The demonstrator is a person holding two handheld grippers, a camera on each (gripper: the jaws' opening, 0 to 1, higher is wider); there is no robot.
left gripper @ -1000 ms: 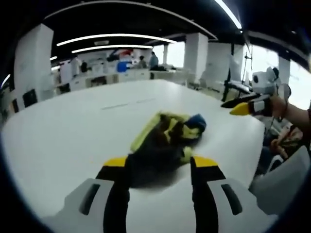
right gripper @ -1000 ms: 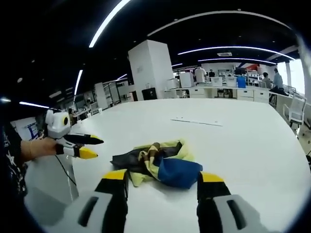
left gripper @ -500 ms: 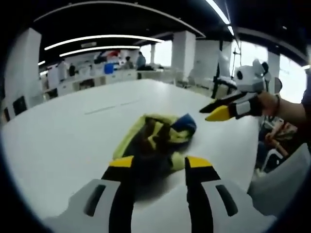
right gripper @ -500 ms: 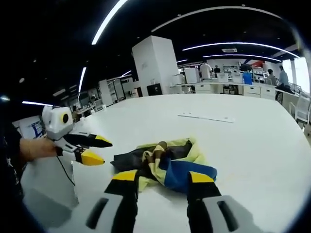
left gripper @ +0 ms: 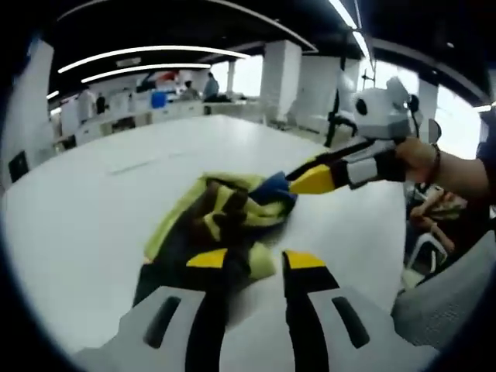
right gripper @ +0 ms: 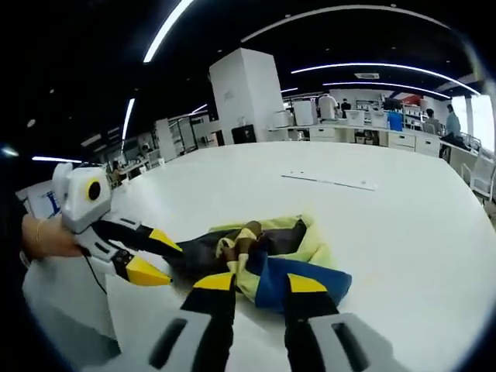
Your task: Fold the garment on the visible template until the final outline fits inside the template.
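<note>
Both grippers have closed in on crumpled garment (left gripper: pixel 225 213).

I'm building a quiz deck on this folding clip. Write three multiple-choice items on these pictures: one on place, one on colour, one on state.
1. Where does the garment lie?
A. on the white table
B. on a chair
C. on the floor

2. What colour are the claw tips?
A. red
B. yellow
C. green

3. How does the garment look?
A. neatly folded flat
B. hung up
C. crumpled in a heap

Answers:
1 A, since white tabletop surrounds the garment in both views.
2 B, since the left claw and the right claw both end in yellow tips.
3 C, since its yellow, blue and dark parts bunch over one another with no flat outline.
</note>
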